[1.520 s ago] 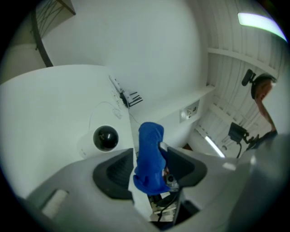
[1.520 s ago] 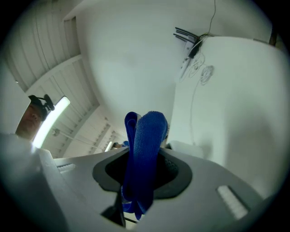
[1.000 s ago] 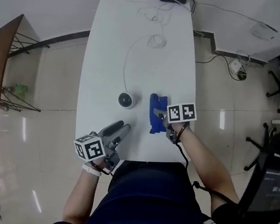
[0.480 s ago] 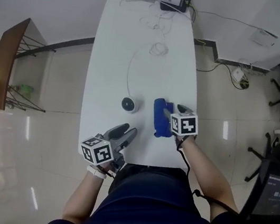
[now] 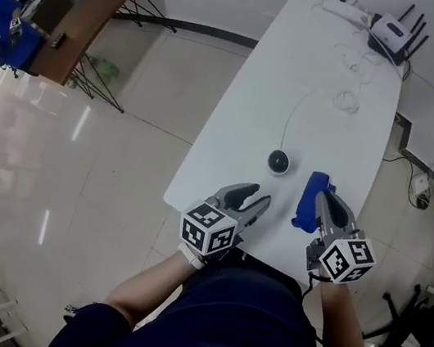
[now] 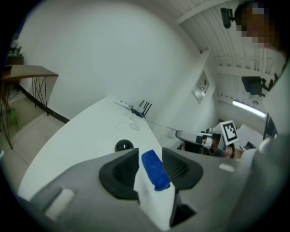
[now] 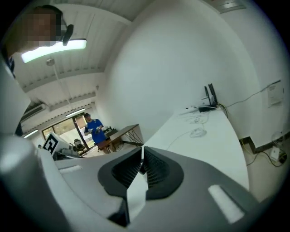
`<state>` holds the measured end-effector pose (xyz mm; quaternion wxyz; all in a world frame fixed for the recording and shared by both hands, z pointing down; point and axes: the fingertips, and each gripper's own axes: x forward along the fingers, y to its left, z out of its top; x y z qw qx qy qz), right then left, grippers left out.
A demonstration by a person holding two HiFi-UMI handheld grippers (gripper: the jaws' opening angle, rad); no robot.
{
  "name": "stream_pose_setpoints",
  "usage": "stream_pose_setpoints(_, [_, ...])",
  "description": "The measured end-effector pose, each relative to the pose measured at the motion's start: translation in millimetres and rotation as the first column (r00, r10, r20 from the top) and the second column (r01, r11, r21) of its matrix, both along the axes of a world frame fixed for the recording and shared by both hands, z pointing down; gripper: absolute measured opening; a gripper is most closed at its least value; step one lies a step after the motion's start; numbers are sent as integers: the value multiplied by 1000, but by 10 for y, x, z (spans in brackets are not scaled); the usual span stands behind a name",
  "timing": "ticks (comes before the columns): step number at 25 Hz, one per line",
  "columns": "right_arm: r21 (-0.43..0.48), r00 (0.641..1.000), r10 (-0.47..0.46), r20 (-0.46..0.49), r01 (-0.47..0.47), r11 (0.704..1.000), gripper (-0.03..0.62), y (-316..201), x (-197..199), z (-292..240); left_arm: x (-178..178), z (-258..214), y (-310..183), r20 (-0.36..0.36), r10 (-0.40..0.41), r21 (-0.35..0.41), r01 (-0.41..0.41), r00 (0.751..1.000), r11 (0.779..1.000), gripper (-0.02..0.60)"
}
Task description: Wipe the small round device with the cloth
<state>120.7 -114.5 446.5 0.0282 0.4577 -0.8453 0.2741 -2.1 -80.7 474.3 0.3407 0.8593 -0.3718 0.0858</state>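
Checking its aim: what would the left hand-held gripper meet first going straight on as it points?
Probably the blue cloth on the table, though depth is unclear. The left hand-held gripper has just been closing its jaws, nothing between them.

Black round device [image 5: 279, 162] just beside folded blue cloth [image 5: 309, 197]

L grey two-jaw claw [image 5: 252, 200] is hovering w/ jaws partway apart; they've just been closing, nothing gripped betw. the pads. R grey two-jaw claw [image 5: 324, 200] is holding its jaws pressed together, just closed, empty. Both are pointing fwd & slightly down, marker cubes [image 5: 209, 229] nearest the torso. L bare forearm [image 5: 147, 296] is reaching out.
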Motion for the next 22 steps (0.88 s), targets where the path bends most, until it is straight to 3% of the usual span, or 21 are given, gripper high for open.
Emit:
stream_pose_setpoints(3, [42, 997, -60, -45, 62, 997, 25, 106, -256, -16, 6, -27, 8, 38, 21, 40, -22, 999, 999, 160])
stream_pose_setpoints(8, [63, 989, -107, -102, 114, 992, 25, 185, -458, -18, -40, -56, 37, 40, 33, 51, -35, 999, 998, 160])
stream_pose_setpoints(22, [75, 983, -104, -149, 116, 990, 20, 264, -564, -19, -51, -55, 50, 39, 68, 57, -71, 997, 996, 160])
